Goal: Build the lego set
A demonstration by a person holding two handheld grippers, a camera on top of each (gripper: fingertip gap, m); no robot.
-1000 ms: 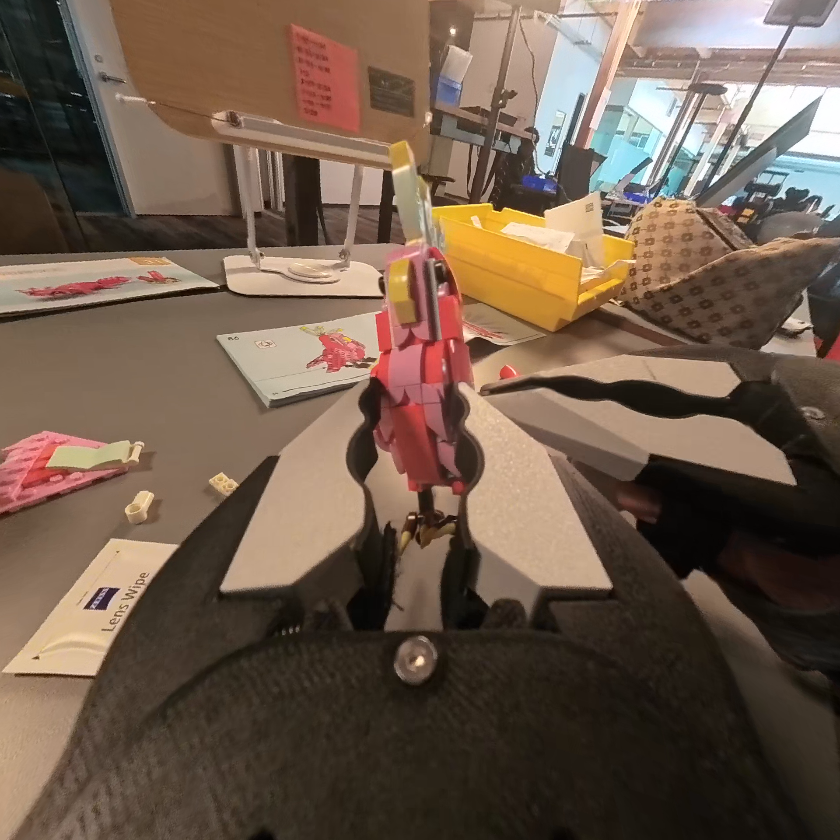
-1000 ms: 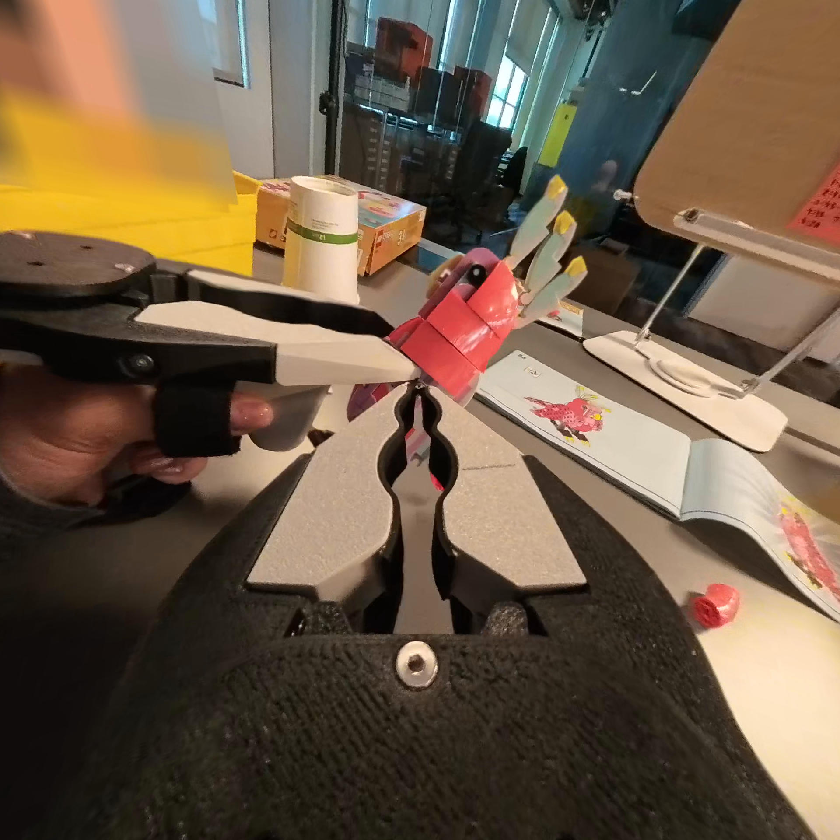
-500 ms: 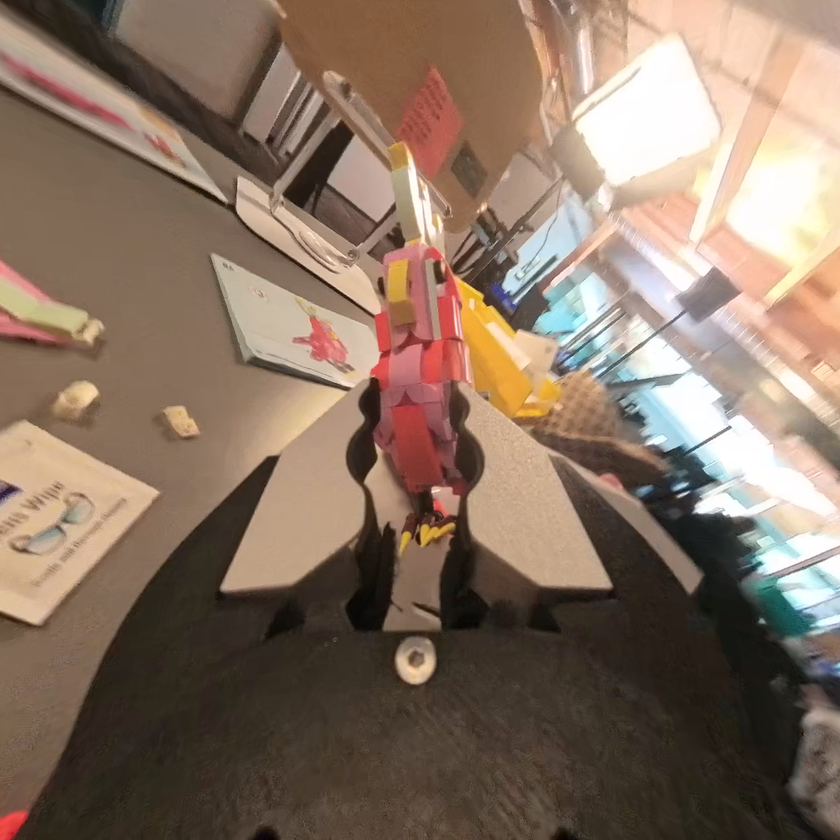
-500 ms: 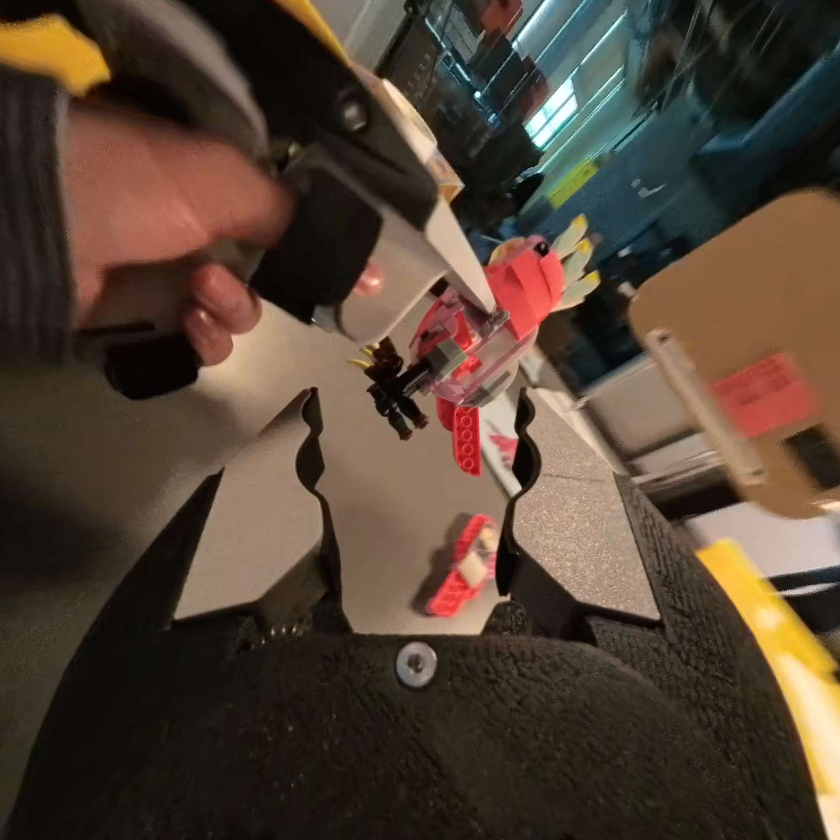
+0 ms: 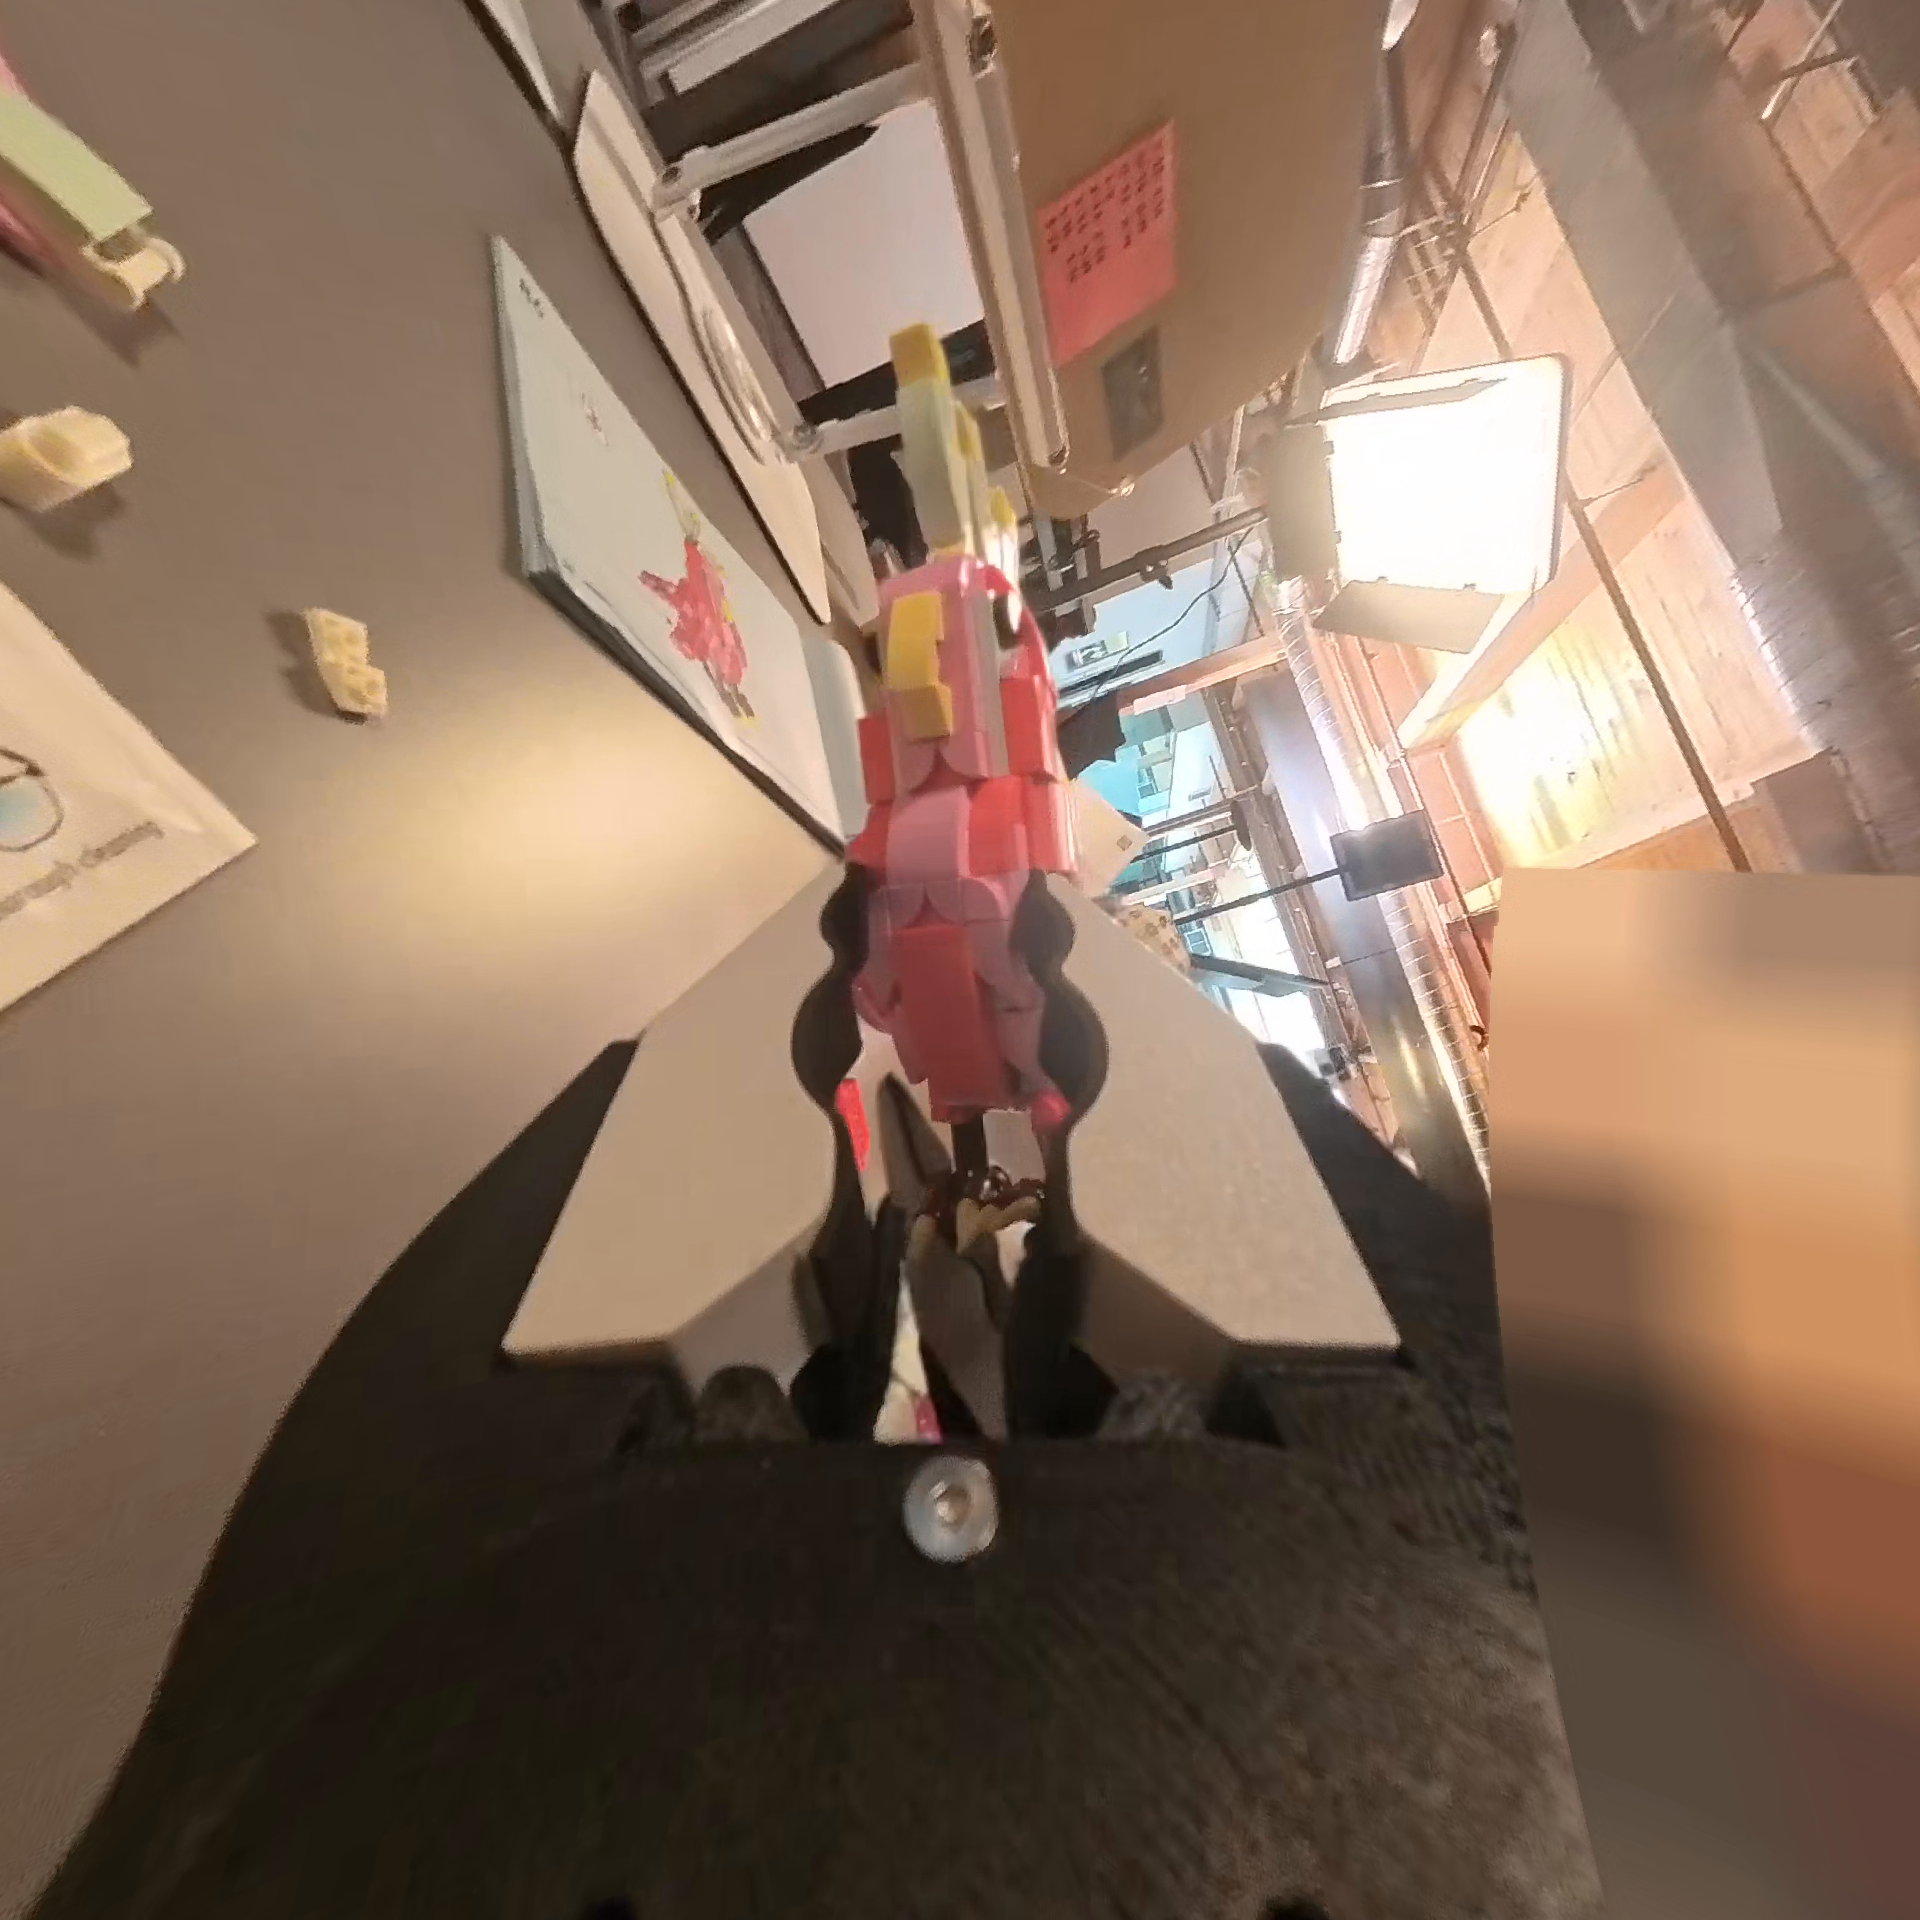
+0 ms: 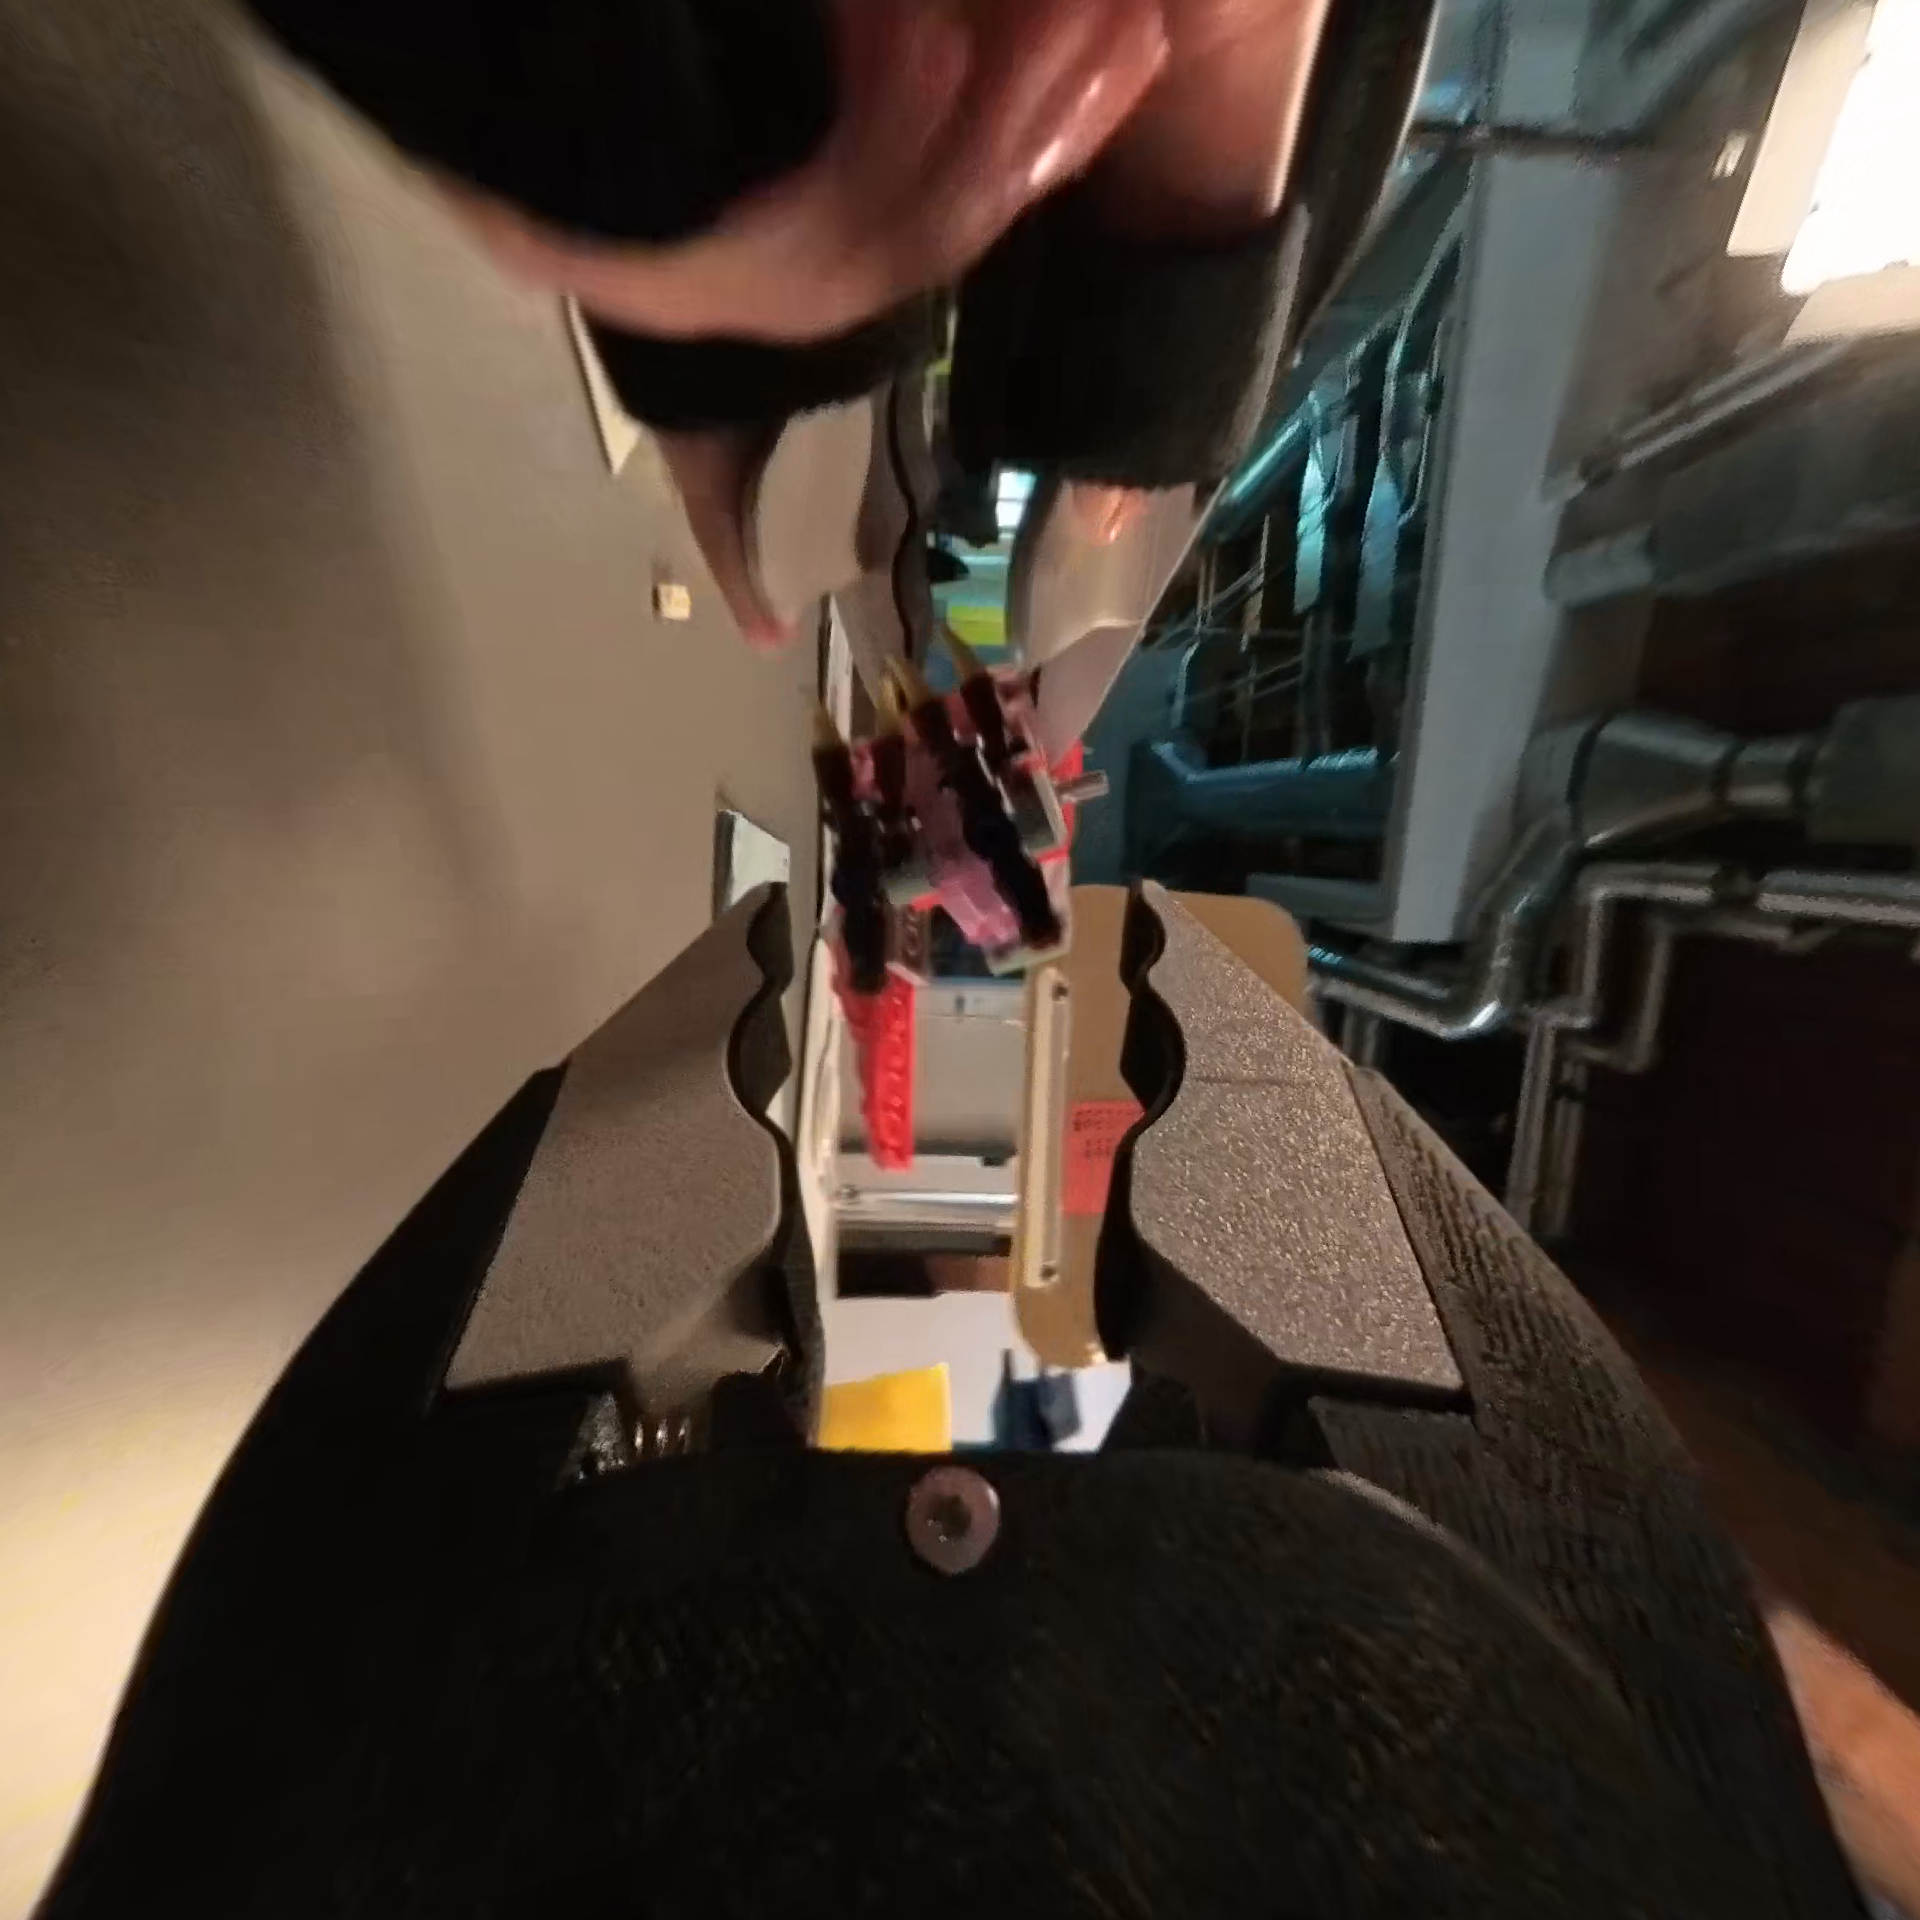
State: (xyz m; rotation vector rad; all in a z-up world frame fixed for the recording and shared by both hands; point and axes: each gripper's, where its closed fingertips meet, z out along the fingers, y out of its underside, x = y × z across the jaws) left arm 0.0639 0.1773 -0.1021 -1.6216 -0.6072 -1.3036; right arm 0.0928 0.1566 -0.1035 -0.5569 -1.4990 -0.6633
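A red and pink brick-built bird point(image 5: 961, 914) is clamped by its body between the pads of the left tongs point(image 5: 951, 997), above the grey worktop point(image 5: 343, 935). The right tongs point(image 6: 956, 997) are held wide apart, bare, just short of the bird's dark clawed feet point(image 6: 935, 821).

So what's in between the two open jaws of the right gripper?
Nothing is pressed there. In the right wrist view the right gripper has its jaws apart, and through the gap you see the brick bird's underside and red tail farther off, held by the left gripper.
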